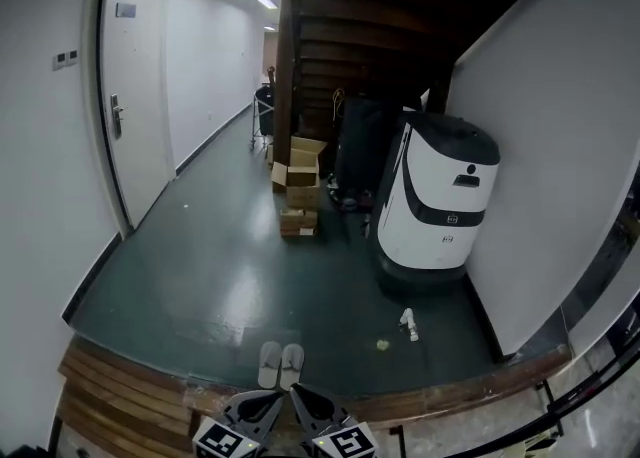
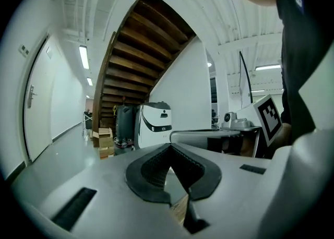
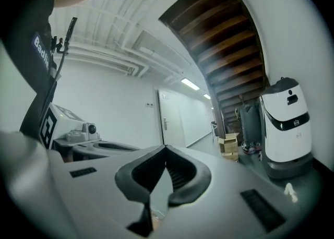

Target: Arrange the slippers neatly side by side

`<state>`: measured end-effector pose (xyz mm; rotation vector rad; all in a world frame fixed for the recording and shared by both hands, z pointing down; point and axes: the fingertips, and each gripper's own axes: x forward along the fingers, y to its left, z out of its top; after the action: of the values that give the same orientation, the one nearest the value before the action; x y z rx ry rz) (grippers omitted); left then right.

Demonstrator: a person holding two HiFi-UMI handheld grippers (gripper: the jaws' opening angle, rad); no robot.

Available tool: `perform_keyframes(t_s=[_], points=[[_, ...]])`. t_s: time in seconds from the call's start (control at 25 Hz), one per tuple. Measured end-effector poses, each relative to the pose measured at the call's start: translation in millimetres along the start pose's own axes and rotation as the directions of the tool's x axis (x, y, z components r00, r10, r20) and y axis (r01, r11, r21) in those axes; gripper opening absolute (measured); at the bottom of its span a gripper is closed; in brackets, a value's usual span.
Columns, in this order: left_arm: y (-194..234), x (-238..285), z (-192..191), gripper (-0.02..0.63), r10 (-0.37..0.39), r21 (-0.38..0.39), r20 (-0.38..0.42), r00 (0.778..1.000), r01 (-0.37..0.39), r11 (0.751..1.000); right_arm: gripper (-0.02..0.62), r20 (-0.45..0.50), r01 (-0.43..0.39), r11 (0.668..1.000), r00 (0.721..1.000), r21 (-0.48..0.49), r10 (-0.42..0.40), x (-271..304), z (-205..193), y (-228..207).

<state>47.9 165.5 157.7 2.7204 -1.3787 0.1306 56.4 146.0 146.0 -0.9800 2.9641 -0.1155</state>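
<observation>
slippers (image 1: 281,364): paired, touching side by side on the dark floor (image 1: 250,276), just ahead of both jaw tips | left gripper (image 1: 272,401): jaws together, empty | right gripper (image 1: 305,398): jaws together, empty | step: arranging looks finished | next: probably only a check of alignment, no grasp needed

Dark top (image 3: 42,50): white print that begins "Bad"; the rest cannot be made out.
Same top, left gripper view: a white letter, seemingly "B", cut off at the edge.
White robot (image 1: 440,196): small front logo, too small to read.
Door plate (image 1: 125,10): unreadable.
</observation>
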Motion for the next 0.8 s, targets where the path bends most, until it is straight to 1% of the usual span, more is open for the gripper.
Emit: perform_keyframes(t_s=[0.08, 0.16, 0.28, 0.36, 0.52, 0.64, 0.8], points=[[1, -11, 1, 0.000, 0.005, 0.016, 0.005, 1.000, -0.005, 1.000, -0.002, 0.034, 0.011, 1.000, 0.999, -0.029, -0.010, -1, 6, 10], [7, -22, 3, 0.000, 0.011, 0.024, 0.013, 1.000, -0.012, 1.000, -0.002, 0.045, 0.018, 0.998, 0.999, -0.055, -0.015, 1, 7, 21], [23, -33, 3, 0.000, 0.011, -0.009, 0.023, 1.000, -0.011, 1.000, -0.002, 0.024, 0.010, 0.997, 1.000, -0.079, -0.008, 11, 4, 37], [31, -37, 2, 0.000, -0.003, -0.033, 0.028, 1.000, 0.004, 0.999, -0.002, 0.016, 0.009, 0.995, 1.000, -0.097, -0.008, 16, 5, 46], [38, -40, -2, 0.000, -0.044, -0.035, 0.037, 0.998, 0.045, 0.998, -0.002, 0.008, 0.040, 0.992, 0.999, -0.117, -0.040, 26, 2, 50], [49, -46, -10, 0.000, -0.053, -0.054, 0.039, 0.998, 0.055, 0.997, -0.002, -0.008, 0.050, 0.993, 0.999, -0.109, -0.051, 36, -5, 55], [67, -52, -14, 0.000, -0.050, -0.076, 0.047, 0.998, 0.053, 0.996, -0.002, -0.020, 0.047, 0.989, 0.999, -0.139, -0.050, 49, -6, 63]])
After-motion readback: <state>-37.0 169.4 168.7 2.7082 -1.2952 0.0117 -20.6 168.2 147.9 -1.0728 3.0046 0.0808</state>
